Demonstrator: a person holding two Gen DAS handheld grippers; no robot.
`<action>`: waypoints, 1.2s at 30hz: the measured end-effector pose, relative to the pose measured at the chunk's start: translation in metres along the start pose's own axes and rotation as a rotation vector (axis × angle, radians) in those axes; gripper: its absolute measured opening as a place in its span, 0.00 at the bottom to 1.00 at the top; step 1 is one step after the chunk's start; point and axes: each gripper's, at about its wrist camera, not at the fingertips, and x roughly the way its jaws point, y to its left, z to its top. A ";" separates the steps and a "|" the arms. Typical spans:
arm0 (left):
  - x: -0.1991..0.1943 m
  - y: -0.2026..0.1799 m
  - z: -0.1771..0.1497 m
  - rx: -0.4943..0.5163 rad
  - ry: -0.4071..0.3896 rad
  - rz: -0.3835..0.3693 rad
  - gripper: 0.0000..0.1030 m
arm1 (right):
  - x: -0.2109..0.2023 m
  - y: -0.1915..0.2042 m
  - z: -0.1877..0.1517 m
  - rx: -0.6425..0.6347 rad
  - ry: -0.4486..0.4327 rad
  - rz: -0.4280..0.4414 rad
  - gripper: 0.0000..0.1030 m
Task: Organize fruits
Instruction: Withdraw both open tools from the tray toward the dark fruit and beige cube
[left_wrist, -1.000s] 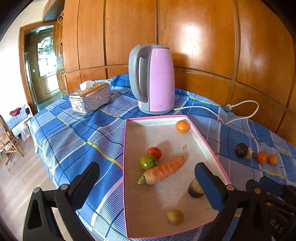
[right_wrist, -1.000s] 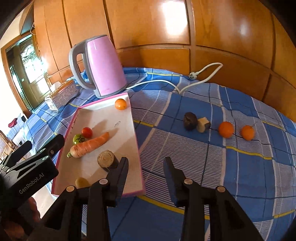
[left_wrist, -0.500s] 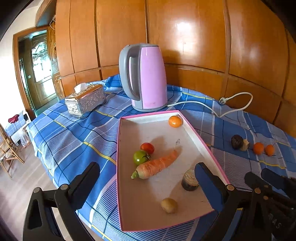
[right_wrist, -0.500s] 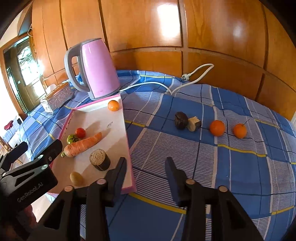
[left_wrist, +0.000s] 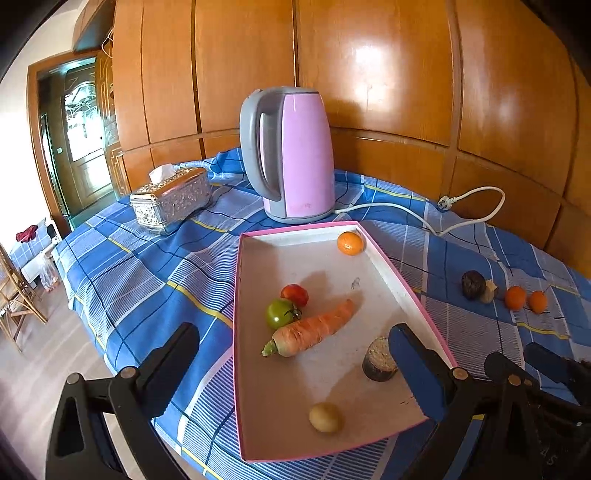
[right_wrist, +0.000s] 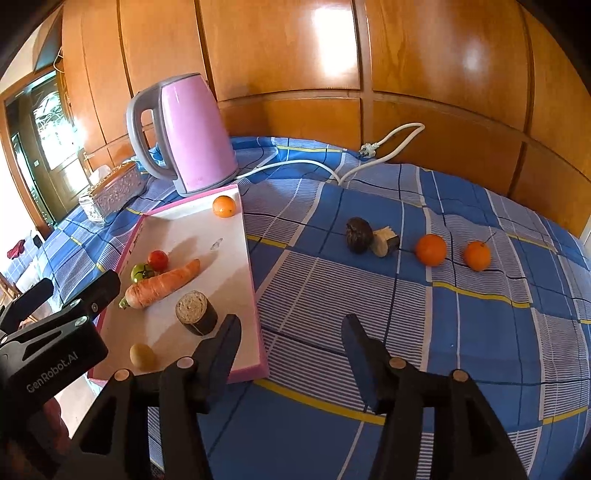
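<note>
A pink-rimmed white tray (left_wrist: 406, 291) (right_wrist: 255, 280) lies on the blue checked cloth. It holds an orange (left_wrist: 349, 243) (right_wrist: 224, 206), a red tomato (left_wrist: 294, 294), a green tomato (left_wrist: 280, 314), a carrot (left_wrist: 310, 330) (right_wrist: 162, 283), a dark stub (left_wrist: 378, 360) (right_wrist: 195, 312) and a small potato (left_wrist: 325, 417). Right of the tray lie a dark fruit (right_wrist: 359, 235), a cut piece (right_wrist: 385, 240) and two oranges (right_wrist: 431, 250) (right_wrist: 477, 255). My left gripper (left_wrist: 295, 354) is open above the tray's near end. My right gripper (right_wrist: 290, 338) is open, over the cloth beside the tray.
A pink kettle (left_wrist: 291, 155) (right_wrist: 188, 136) stands behind the tray, its white cord (right_wrist: 332, 166) trailing right. A silver tissue box (left_wrist: 170, 199) sits at the far left. Wood panelling backs the table. The table edge drops to the floor at the left.
Both grippers have drawn back and risen a little; the tray and fruits look farther off. Both stay open. Nothing on the table has moved.
</note>
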 end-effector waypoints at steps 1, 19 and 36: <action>0.000 0.000 0.000 -0.001 -0.002 -0.001 1.00 | 0.000 0.001 0.000 -0.002 -0.001 -0.001 0.56; -0.013 -0.021 -0.002 0.084 -0.030 -0.098 1.00 | -0.006 -0.018 -0.003 0.045 -0.007 -0.052 0.56; -0.017 -0.043 -0.005 0.168 -0.029 -0.126 1.00 | -0.008 -0.036 -0.003 0.089 -0.017 -0.057 0.56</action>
